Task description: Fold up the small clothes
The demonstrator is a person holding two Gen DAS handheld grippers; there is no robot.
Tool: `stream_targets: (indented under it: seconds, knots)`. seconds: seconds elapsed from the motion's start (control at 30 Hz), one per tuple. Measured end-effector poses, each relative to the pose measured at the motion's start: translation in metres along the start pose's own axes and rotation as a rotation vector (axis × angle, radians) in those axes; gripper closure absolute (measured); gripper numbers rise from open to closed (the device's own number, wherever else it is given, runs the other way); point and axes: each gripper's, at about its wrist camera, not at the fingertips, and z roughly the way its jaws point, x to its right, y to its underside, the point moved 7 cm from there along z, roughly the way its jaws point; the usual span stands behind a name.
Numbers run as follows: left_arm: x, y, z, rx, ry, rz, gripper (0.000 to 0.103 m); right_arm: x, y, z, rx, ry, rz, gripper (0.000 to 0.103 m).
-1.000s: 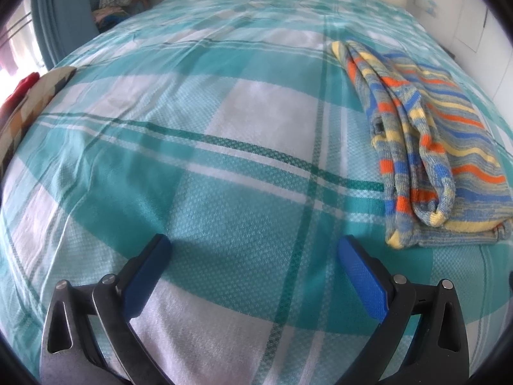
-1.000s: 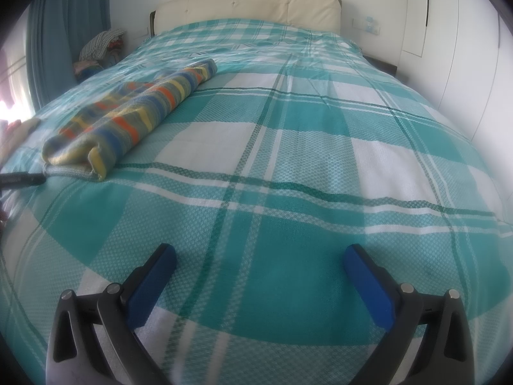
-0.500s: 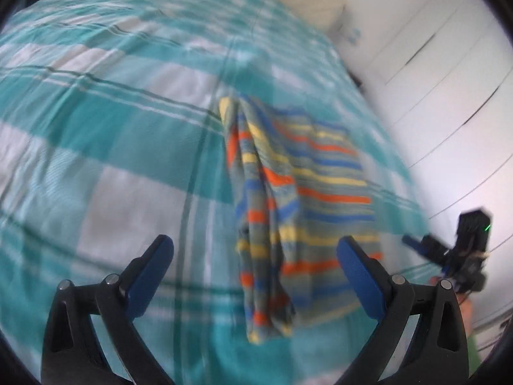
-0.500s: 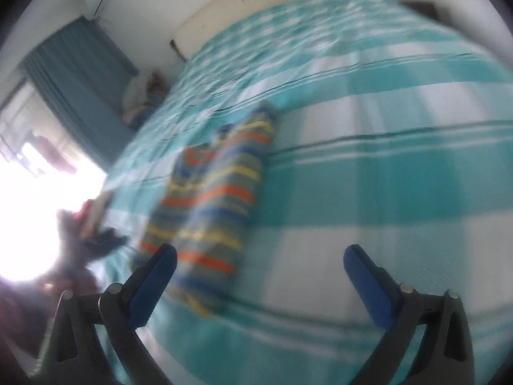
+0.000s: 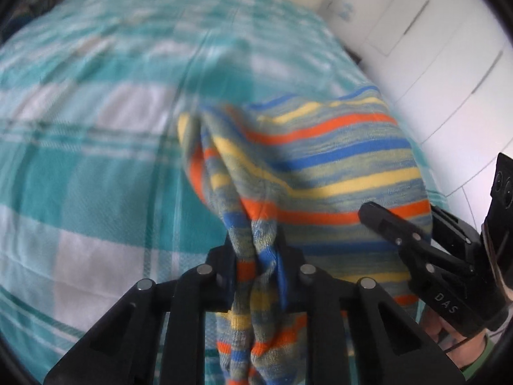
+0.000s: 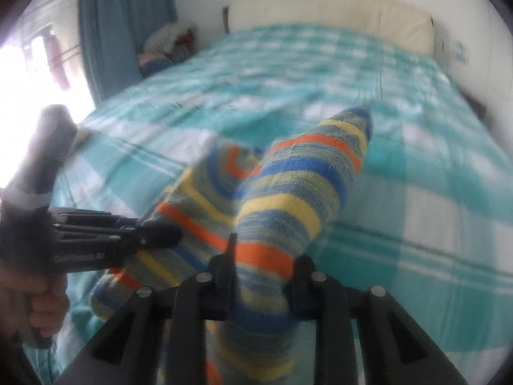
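A: Bedroom, item one: bed (image 5: 96, 173) under a teal checked cover; pale headboard (image 6: 336, 12), curtain (image 6: 125, 22).

B: Item two?

A: Striped knit garment (image 5: 320, 166), lifted off the cover between my tools. My left hand-held gripper (image 5: 256, 256) is clamped on one bunched edge; my right hand-held gripper (image 6: 259, 272) is clamped on the other.

B: Handling?

A: Soft, light, stretchy, I judge; hold at corners or hems. Containers: none seen.

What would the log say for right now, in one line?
step: lift for fold | left gripper: shut on sweater | right gripper: shut on sweater | sweater: near edge raised over bed | view: blurred
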Motion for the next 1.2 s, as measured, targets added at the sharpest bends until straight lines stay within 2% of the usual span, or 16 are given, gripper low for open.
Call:
stream_targets:
  seconds: [0.1, 0.13, 0.17, 0.2, 0.23, 0.27, 0.4, 0.47, 0.5, 0.57, 0.67, 0.77, 0.93, 1.2]
  knots:
    - [0.014, -0.022, -0.022, 0.083, 0.000, 0.038, 0.082, 0.003, -0.022, -0.027, 0.094, 0.006, -0.002, 0.078]
    - [0.016, -0.028, -0.020, 0.095, -0.028, 0.055, 0.070, 0.009, -0.028, -0.028, 0.107, 0.005, 0.010, 0.075]
    - [0.014, -0.031, -0.014, 0.085, -0.075, 0.067, 0.049, 0.017, -0.031, -0.025, 0.101, 0.002, 0.035, 0.070]
    - [0.006, -0.030, -0.008, 0.075, -0.156, 0.075, 0.037, 0.026, -0.031, -0.018, 0.080, 0.002, 0.064, 0.050]
    - [-0.001, -0.022, -0.007, 0.074, -0.234, 0.081, 0.029, 0.041, -0.027, -0.010, 0.046, 0.038, 0.098, 0.024]
    - [-0.007, -0.014, -0.008, 0.079, -0.301, 0.091, 0.029, 0.053, -0.021, -0.008, 0.022, 0.079, 0.119, 0.018]
    - [-0.007, 0.023, -0.041, 0.148, -0.415, 0.153, 0.021, 0.079, 0.015, -0.032, -0.002, 0.183, 0.138, 0.015]
    - [0.003, 0.034, -0.065, 0.204, -0.472, 0.186, 0.006, 0.080, 0.031, -0.055, -0.004, 0.255, 0.107, 0.014]
    - [0.011, 0.037, -0.076, 0.241, -0.488, 0.207, 0.004, 0.078, 0.035, -0.068, 0.006, 0.275, 0.094, 0.013]
    - [0.027, 0.042, -0.101, 0.307, -0.504, 0.231, 0.001, 0.068, 0.040, -0.098, 0.033, 0.314, 0.079, 0.007]
    - [0.044, 0.050, -0.127, 0.310, -0.534, 0.198, 0.001, 0.050, 0.044, -0.140, 0.068, 0.351, 0.089, 0.003]
    - [0.049, 0.061, -0.141, 0.327, -0.543, 0.140, 0.001, 0.031, 0.051, -0.166, 0.080, 0.347, 0.085, 0.002]
    - [0.055, 0.086, -0.149, 0.262, -0.531, 0.082, 0.001, 0.006, 0.066, -0.193, 0.081, 0.345, 0.046, 0.002]
    - [0.078, 0.106, -0.156, 0.226, -0.537, 0.104, 0.001, -0.006, 0.085, -0.218, 0.061, 0.359, 0.048, 0.002]
